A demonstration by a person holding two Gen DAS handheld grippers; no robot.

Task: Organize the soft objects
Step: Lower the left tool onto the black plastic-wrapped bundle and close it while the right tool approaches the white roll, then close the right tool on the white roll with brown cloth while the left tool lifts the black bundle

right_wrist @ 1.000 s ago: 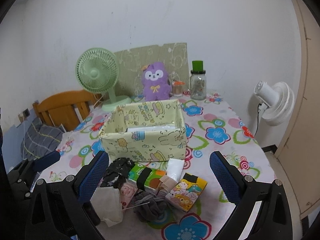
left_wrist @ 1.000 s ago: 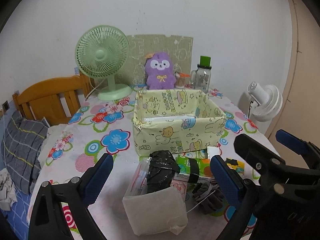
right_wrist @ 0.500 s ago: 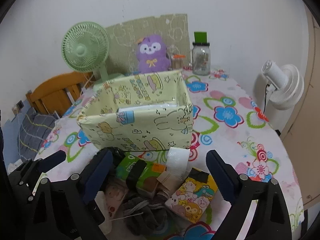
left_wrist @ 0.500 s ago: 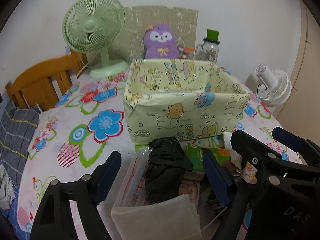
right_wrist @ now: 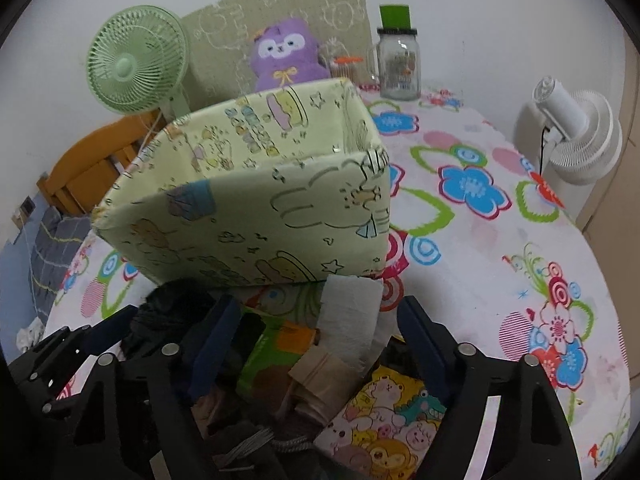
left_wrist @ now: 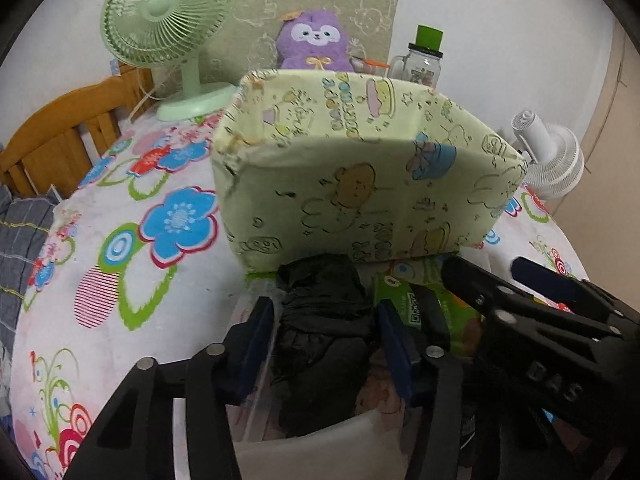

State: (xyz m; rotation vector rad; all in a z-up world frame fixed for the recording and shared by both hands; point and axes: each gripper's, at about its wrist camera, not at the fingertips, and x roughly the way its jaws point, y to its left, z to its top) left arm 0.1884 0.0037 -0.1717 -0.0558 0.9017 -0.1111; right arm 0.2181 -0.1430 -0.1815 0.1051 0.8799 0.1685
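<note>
Fabric box (left_wrist: 360,184) at mid-table (right_wrist: 500,272), with a pile of soft items just before its near wall: crumpled bag (left_wrist: 324,320) at the left, tissue pack (right_wrist: 276,344) to its right, folded paper towel (right_wrist: 352,320) leaning beside that, cartoon-printed pack (right_wrist: 392,420) nearest the front right. Behind the box, along the wall, desk fan (left_wrist: 168,28) at left, plush toy (left_wrist: 316,40) in the middle, jar (right_wrist: 398,64) at right. Off the table's right edge, a second fan (right_wrist: 576,132); off its left edge, a chair (left_wrist: 60,132).

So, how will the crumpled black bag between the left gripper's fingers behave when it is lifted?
The black bag looks thin and wrinkled, so it will probably sag and compress between the left gripper. It seems light. Its glossy folds may slip, and it could drag the clear packet beneath.
</note>
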